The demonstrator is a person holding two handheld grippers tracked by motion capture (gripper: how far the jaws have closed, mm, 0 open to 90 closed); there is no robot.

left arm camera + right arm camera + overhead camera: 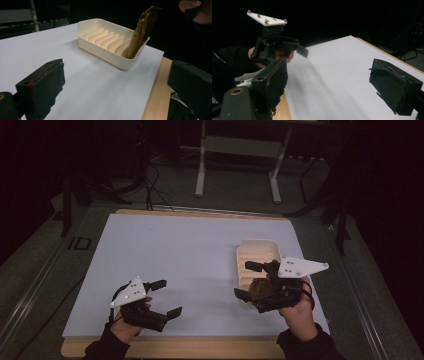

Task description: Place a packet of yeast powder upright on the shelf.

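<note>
Nearest to the camera I see my two hands at the bottom edge of the high view. My left gripper [162, 297], black two-jaw w/ grey three-cornered plate on top, hovers over the near-left part of the white sheet [190, 250] that covers the wooden table [170, 347]. Its jaws stand wide apart, nothing between them. My right gripper [247, 280] is at the near-right, over the near end of the cream plastic ribbed tray [257, 249]. Its jaws are also released, wide apart, and in the right gripper view there is only bare sheet between them. The brown crumpled wrapper-like piece [141, 32] stands in the tray, at the end closest to my right hand; it is tilted and leans on the tray rim, approx. upright. No jaw touches it. In the left gripper view the tray sits near the sheet's right edge, well apart from my left gripper.
</note>
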